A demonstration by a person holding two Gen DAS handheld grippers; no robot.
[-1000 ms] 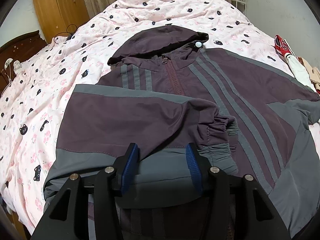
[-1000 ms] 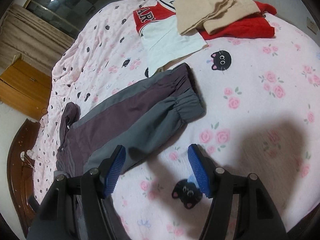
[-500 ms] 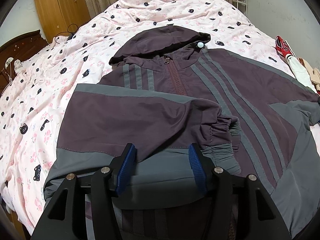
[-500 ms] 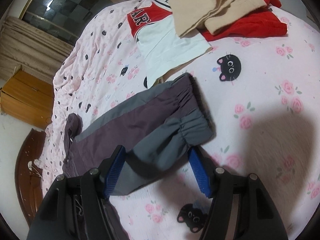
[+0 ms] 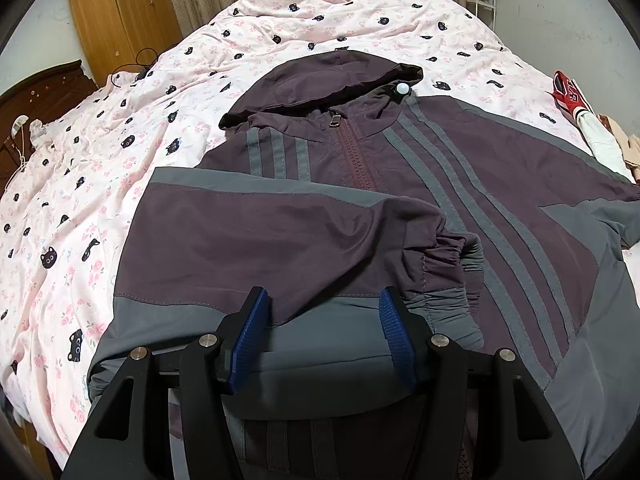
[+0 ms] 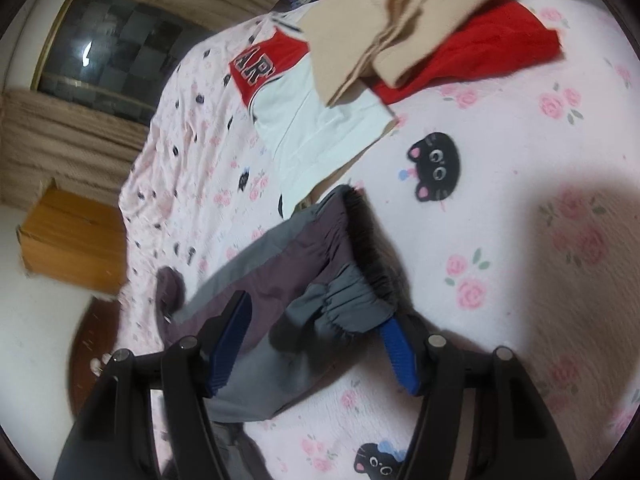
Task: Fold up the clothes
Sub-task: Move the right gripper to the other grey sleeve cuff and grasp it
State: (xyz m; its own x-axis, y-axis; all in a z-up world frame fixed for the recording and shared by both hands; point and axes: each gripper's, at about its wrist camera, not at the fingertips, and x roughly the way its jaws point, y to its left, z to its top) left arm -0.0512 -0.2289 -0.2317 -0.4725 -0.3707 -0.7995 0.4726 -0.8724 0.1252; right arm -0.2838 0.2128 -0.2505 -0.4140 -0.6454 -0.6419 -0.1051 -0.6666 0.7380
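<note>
Your left gripper (image 5: 326, 300) hangs low over the near part of the hooded jacket (image 5: 460, 200), its blue-padded jaws spread wide with nothing between them but the grey fabric lying below. The jacket lies face up on the pink cat-print bedspread (image 5: 100, 184), zipped, hood (image 5: 320, 80) pointing away from you, three grey stripes running down each side of the zip (image 5: 352, 152). One sleeve (image 5: 280, 236) is already folded across the chest, its gathered cuff (image 5: 452, 260) lying near the middle of the front, just beyond your left gripper's right-hand pad. A small white toggle (image 5: 402, 89) sits at the base of the hood. Your right gripper (image 6: 316, 316) is down at the other sleeve (image 6: 288, 276), which stretches out flat from the body onto the bedspread (image 6: 500, 184). Its jaws are wide apart and straddle the sleeve end: the grey elastic cuff (image 6: 352, 300) lies between the pads, with the right-hand pad just beside or touching the cuff edge; you cannot tell which, as this view is blurred. The pads are not closed on the cloth. Beyond that sleeve end, a pile of other clothes rests on the bed: a red-and-white jersey (image 6: 312, 108), a beige garment (image 6: 396, 16) on top of it, and a red one (image 6: 480, 52) beside them. From the left wrist view, that pile (image 5: 592, 120) shows only at the far right edge of the bed.
</note>
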